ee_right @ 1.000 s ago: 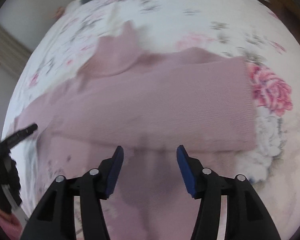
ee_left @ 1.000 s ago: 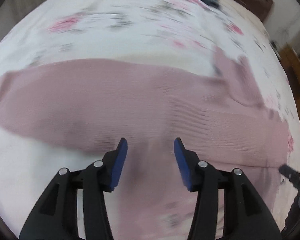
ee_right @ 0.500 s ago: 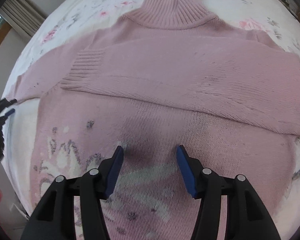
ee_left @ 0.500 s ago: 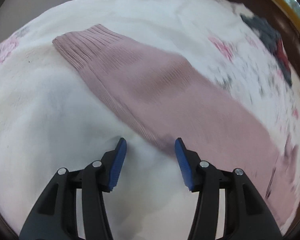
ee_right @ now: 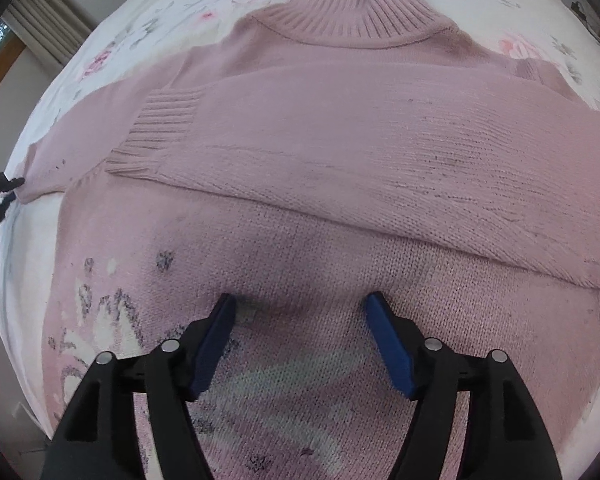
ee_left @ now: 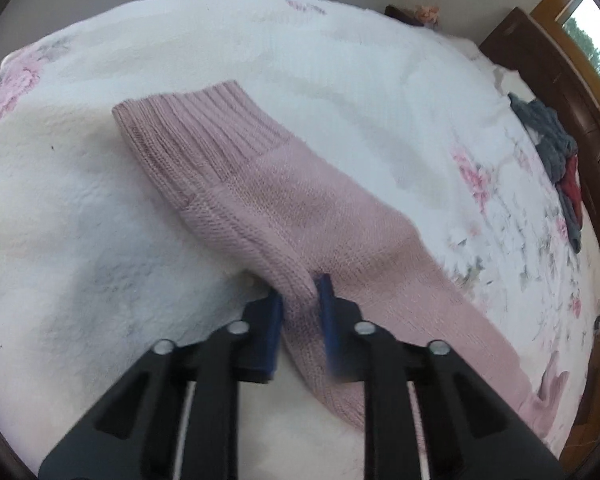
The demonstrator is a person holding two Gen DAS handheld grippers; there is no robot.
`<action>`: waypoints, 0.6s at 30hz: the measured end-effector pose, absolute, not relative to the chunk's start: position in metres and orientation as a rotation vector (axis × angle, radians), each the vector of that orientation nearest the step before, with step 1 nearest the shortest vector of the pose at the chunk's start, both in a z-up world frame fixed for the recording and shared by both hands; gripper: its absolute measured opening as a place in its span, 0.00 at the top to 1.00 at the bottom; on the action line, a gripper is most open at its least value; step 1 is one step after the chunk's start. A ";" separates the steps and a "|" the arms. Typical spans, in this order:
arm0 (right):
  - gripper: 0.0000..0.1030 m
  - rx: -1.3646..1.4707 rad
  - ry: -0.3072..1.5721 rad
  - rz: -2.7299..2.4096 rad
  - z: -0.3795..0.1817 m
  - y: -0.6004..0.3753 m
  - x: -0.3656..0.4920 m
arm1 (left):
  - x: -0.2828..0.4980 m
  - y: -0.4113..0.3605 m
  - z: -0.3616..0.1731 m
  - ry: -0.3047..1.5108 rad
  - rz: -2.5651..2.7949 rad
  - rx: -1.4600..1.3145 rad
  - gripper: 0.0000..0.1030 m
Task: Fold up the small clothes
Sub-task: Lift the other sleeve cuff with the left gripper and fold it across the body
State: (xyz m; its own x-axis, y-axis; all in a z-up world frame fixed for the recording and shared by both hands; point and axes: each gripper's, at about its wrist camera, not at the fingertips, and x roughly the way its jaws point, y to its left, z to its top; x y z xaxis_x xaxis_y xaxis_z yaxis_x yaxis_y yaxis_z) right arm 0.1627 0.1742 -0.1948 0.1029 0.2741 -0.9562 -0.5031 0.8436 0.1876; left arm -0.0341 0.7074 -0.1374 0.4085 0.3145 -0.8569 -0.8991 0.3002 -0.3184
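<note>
One sleeve (ee_left: 284,208) of the pink sweater (ee_right: 340,152), spread flat on the bed (ee_left: 80,240), is pinched by the left tongs (ee_left: 298,300); the right tongs (ee_right: 300,320) hover spread. That shallow edge bite could slip when lifted.

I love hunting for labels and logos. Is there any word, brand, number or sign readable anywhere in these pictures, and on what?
None: no readable text in either view.
The pink sweater shows no tag or lettering, only a grey and white knit pattern.
The floral bedspread has flowers only.
The left gripper and right gripper carry no markings.
</note>
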 end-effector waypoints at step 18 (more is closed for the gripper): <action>0.41 -0.117 1.311 0.582 -0.153 0.138 0.163 | 0.050 0.562 -0.045 0.646 0.549 -0.680 0.90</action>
State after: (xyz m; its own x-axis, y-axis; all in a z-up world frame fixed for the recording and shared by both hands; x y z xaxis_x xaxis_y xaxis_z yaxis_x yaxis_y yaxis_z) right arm 0.1634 0.1376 -0.1529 0.1368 0.3363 -0.9318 -0.4648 0.8524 0.2395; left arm 0.0499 0.5624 -0.0446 0.6746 0.2485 -0.6951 -0.6463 0.6538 -0.3935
